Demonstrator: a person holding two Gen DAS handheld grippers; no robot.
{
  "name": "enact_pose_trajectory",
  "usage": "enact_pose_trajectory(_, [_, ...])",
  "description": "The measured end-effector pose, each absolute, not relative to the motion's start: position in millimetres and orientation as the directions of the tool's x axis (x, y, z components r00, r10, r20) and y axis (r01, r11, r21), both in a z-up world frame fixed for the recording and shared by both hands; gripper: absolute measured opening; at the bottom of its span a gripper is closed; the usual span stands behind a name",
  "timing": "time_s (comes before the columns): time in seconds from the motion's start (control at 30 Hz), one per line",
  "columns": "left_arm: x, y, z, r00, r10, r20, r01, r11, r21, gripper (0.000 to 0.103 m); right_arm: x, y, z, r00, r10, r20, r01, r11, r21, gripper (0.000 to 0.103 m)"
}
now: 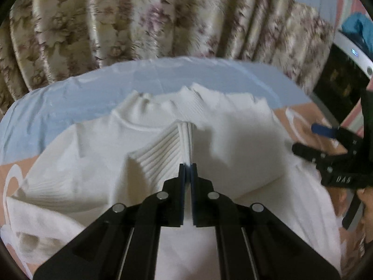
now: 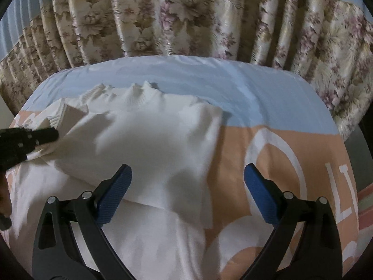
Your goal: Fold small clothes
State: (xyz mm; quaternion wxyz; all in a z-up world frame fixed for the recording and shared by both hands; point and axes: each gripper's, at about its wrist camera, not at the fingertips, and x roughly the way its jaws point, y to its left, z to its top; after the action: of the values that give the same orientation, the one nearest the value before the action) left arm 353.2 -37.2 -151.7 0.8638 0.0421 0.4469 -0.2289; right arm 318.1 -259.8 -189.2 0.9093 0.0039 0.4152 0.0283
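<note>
A white knit sweater point(image 1: 98, 154) lies spread on the bed, its ribbed collar toward the far side. My left gripper point(image 1: 187, 166) is shut on the ribbed cuff point(image 1: 186, 140) of a sleeve, which is drawn across the sweater's body. In the right wrist view the same sweater point(image 2: 151, 144) fills the left and middle, one sleeve folded over its right edge. My right gripper point(image 2: 187, 179) hangs open just above that right edge, nothing between its blue pads point(image 2: 116, 193). The left gripper's black fingers point(image 2: 44, 135) show at the far left, the right gripper's fingers point(image 1: 305, 150) at the left wrist view's right.
The bed sheet point(image 2: 256, 93) is pale blue at the far side and orange with white letters nearer. Floral curtains point(image 2: 186, 18) hang close behind the bed. A dark screen with a white frame point(image 1: 345, 70) stands at the right, and a hand point(image 1: 366, 200) grips the right tool.
</note>
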Motion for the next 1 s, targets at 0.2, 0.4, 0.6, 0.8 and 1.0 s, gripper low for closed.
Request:
enact_pose_trajectory(0.2, [340.8,-37.1,-166.0,0.471,-0.325,-0.820,0.447,0.889,-0.095,0.013,324.8,-259.6,-196.3,0.637,0.080,-0.767,-0.067,0.997,0.048,0.096])
enact_pose_trajectory(0.4, [316.7,8.4,-147.7,0.559,-0.275,-0.782,0.376,0.925,-0.056,0.060,339.1,-231.6,-190.0,0.619,0.160,-0.769,-0.170,0.983,0.067,0.095])
enact_pose_trajectory(0.6, [325.5,64.1,-146.1,0.586,-0.133,-0.799,0.263,0.964,0.033,0.060,359.3,-173.8,-185.5,0.579,0.256,-0.774,-0.327,0.942,0.068,0.086])
enact_pose_trajectory(0.8, [331.3,82.8,-156.5,0.567,-0.116,-0.815,0.252,0.967,0.037,0.060,379.8,-128.1,-205.2,0.479,0.301,-0.825,-0.408,0.908,0.094,0.053])
enact_pose_trajectory(1.0, [331.4,83.0,-161.1,0.572,-0.126,-0.811,0.252,0.967,0.028,0.060,380.2,-121.4,-196.5,0.511,0.291,-0.809,-0.410,0.910,0.068,0.005])
